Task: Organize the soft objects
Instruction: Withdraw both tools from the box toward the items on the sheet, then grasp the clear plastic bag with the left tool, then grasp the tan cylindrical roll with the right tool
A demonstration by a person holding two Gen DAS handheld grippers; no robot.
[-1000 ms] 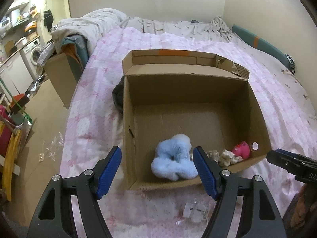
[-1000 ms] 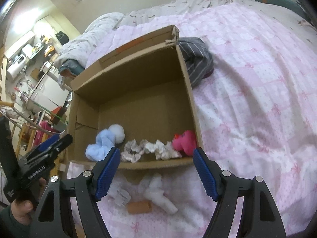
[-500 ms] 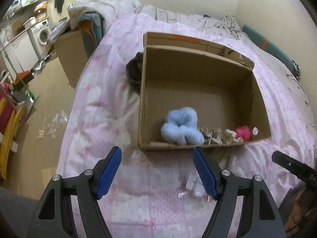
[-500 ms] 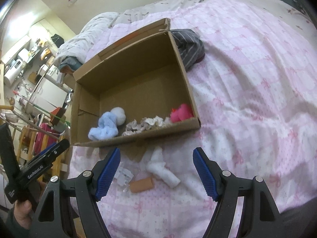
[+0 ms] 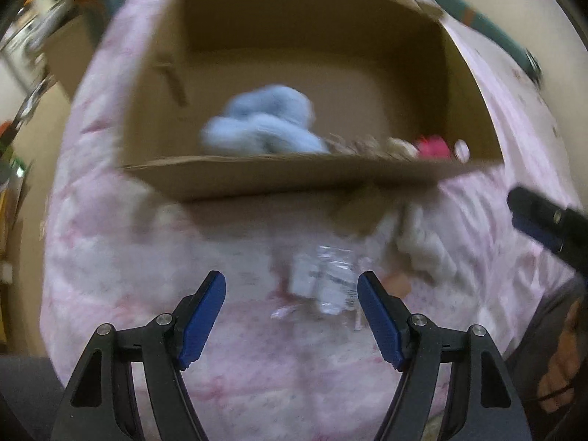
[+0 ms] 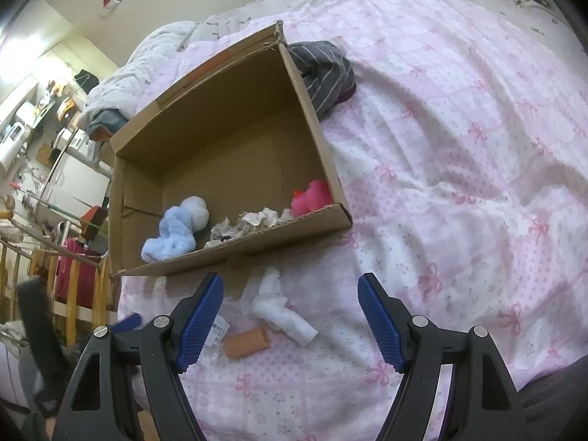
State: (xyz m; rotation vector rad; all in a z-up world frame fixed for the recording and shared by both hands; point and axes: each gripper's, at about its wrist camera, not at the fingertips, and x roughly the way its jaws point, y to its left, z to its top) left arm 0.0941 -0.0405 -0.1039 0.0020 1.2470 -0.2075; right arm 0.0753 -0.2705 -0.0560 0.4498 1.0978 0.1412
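Since the earlier frames the left gripper has been brought down and tipped toward the bedspread, so that the cardboard box now fills the upper part of its blurred view; the right gripper has been drawn back from the box front. Both pairs of tongs are held apart, and nothing is gripped between them.

In the right wrist view, three soft things are seen inside the box along its near wall — a blue plush at 9 o'clock, crumpled beige fabric in the middle, a pink toy at 3 o'clock. Outside, on the bedspread just before the box, a white cloth roll, a tan cylinder and a clear plastic packet are lying — the packet between the left gripper's fingers. A striped grey garment is seen at 1 o'clock beyond the box.
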